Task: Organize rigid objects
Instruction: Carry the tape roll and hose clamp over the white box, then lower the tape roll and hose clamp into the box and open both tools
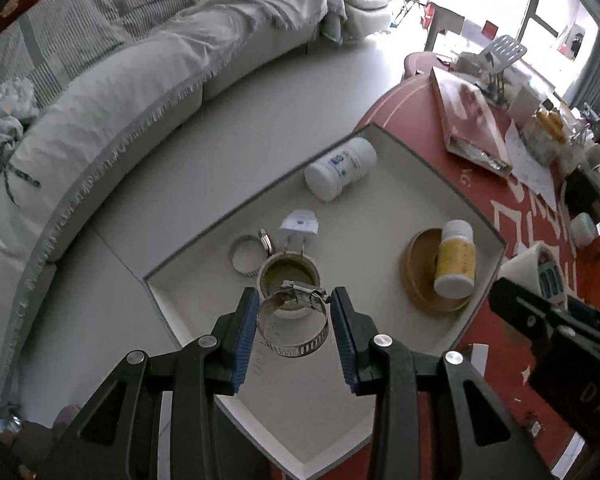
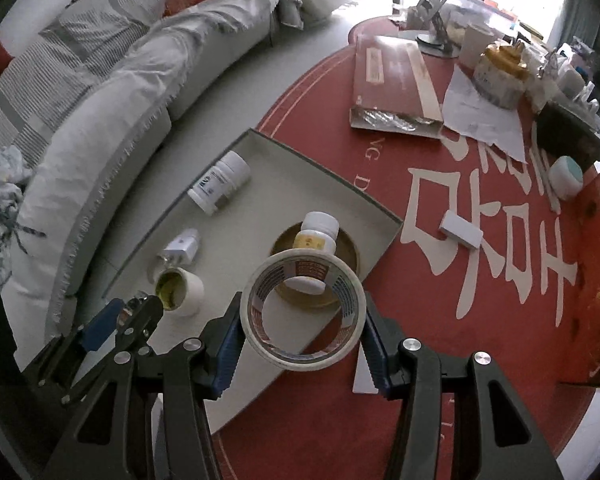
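A metal hose clamp (image 1: 293, 322) is pinched across its band between the blue pads of the left hand-held gripper (image 1: 294, 334), above the near end of the shallow tray (image 1: 384, 130). It is judged light, stiff and slippery, best held across the band. A tape roll (image 2: 302, 309) is pinched by the right hand-held gripper (image 2: 302, 346) over the tray's near edge. In the tray, two pill bottles (image 1: 340, 169) and a small cup (image 1: 289, 277) are seen; the tray is carried by the red bench (image 2: 440, 300).
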Tool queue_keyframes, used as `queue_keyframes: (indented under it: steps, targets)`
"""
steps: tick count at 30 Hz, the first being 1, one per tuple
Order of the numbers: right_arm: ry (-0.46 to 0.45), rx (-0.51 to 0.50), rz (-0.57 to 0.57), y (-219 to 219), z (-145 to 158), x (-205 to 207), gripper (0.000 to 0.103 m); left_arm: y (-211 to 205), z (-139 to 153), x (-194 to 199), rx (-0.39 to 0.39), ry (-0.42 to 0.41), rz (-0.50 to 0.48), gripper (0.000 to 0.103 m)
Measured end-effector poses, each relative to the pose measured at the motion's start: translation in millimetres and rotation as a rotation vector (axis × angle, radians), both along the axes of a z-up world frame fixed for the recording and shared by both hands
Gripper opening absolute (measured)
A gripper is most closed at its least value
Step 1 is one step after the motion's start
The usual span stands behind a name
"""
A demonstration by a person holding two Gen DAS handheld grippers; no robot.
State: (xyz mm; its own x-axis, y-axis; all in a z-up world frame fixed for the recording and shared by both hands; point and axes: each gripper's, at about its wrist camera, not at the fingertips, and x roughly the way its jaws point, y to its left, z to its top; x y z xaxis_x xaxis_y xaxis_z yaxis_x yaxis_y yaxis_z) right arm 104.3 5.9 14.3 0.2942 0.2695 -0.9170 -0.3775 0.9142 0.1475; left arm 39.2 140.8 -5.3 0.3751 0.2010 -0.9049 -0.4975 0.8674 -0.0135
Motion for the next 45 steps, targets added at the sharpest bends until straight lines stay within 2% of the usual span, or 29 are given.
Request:
queue_keyframes:
  steps: [7, 45]
  targets:
    - [0.020, -0.016, 0.007, 7, -8, 9, 0.054, -2, -12, 8, -0.002, 0.027, -0.012, 0.040]
    - [0.033, -0.029, 0.066, 39, -23, 23, 0.054, 7, -26, 15, -0.035, 0.061, 0.008, 0.040]
